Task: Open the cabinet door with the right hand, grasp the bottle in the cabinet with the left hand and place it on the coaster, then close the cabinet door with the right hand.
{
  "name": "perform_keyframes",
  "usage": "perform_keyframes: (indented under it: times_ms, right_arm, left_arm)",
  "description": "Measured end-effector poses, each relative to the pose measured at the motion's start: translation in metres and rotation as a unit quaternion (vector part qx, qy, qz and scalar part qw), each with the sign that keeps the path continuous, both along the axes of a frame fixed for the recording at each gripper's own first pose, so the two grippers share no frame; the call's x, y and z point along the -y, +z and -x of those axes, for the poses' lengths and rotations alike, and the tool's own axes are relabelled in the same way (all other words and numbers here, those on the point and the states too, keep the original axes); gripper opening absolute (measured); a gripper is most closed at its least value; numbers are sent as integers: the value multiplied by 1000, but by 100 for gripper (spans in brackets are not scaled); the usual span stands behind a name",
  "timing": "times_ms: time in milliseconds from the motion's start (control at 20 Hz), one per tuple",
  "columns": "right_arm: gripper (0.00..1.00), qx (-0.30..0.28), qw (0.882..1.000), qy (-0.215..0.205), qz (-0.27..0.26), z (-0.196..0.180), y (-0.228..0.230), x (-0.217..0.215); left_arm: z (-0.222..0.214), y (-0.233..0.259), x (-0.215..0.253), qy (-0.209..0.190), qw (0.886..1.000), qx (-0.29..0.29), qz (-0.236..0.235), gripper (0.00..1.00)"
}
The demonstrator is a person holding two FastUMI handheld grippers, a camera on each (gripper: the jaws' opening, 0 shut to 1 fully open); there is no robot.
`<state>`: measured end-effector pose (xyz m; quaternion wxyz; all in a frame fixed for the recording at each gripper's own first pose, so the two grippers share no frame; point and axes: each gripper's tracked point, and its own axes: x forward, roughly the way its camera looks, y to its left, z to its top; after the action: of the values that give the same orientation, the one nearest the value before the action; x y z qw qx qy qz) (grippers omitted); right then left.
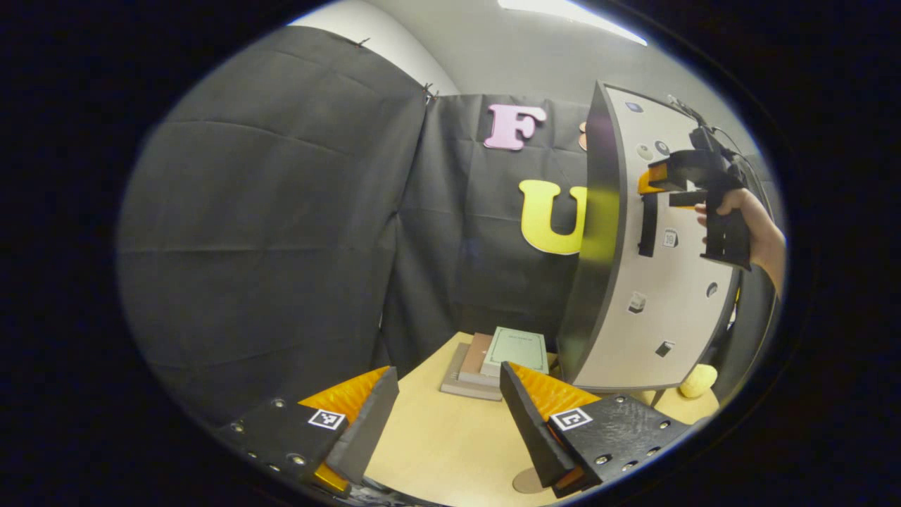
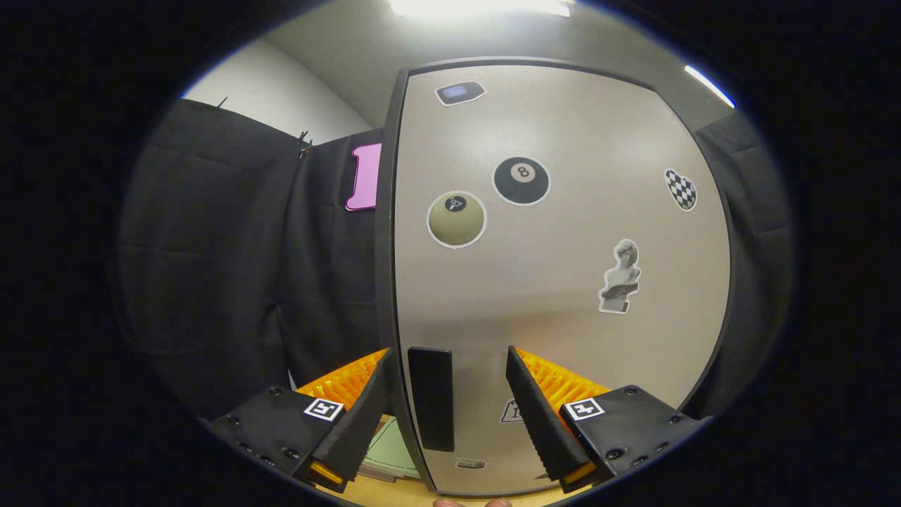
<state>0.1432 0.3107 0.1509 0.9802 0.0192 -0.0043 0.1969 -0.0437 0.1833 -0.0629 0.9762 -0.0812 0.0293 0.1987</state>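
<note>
The pale cabinet door (image 2: 563, 282) with stickers stands close in front of my right gripper (image 2: 448, 354). Its dark upright handle (image 2: 431, 398) lies between the spread fingers, with a gap on each side; the left finger reaches past the door's edge. In the left gripper view the door (image 1: 654, 310) stands ajar at the right, its dark edge turned my way. A hand holds my right gripper (image 1: 665, 189) at the handle (image 1: 647, 225) there. My left gripper (image 1: 448, 372) hovers open and empty over the wooden table (image 1: 436, 436). A round brown coaster (image 1: 528, 481) lies by its right finger.
A stack of books (image 1: 496, 359) lies on the far part of the table, just left of the door. A pale yellow rounded object (image 1: 699, 380) sits under the cabinet's lower right corner. Black cloth walls close off the left and the back.
</note>
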Motion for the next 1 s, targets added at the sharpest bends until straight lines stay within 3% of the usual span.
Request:
perform_keyframes:
  times_ms: [200,250,300,400,450,600,650,750,850,900,1000]
  right_arm:
    - [94,-26,1000,-3,-1,-8,-13,-9]
    - [98,-26,1000,-2,-4,-10,-13,-13]
    - [84,-27,1000,2,-7,-8,-12,-17]
    - [70,-33,999,2,-9,-7,-14,-20]
    - [69,-34,999,-1,-9,-6,-14,-19]
    - [36,-44,999,-18,-8,-7,-17,-17]
    - [42,-53,998,-21,-8,-7,-20,-18]
    - [36,-66,997,-28,-5,-4,-25,-17]
    - [41,-60,997,-37,7,-4,-27,-14]
    - [35,-54,998,-40,11,-4,-27,-15]
    - [34,-55,998,-42,13,-4,-27,-16]
  left_arm:
    - [-3,-5,-14,12,1000,-5,4,89]
    - [-2,-4,-16,14,1000,-4,0,87]
    - [-3,-3,-18,16,1000,-3,-4,87]
    - [-2,-2,-22,20,1000,-4,-9,87]
    - [-1,-1,-26,22,1000,-4,-10,87]
    - [1,-5,-29,26,1000,-7,-3,87]
    - [2,-8,-30,26,1000,-9,-1,87]
    - [4,-9,-32,27,1000,-9,1,87]
    - [5,-8,-34,27,1000,-8,0,87]
    - [7,-8,-35,27,1000,-8,-1,87]
    - [11,-8,-35,26,1000,-9,-3,87]
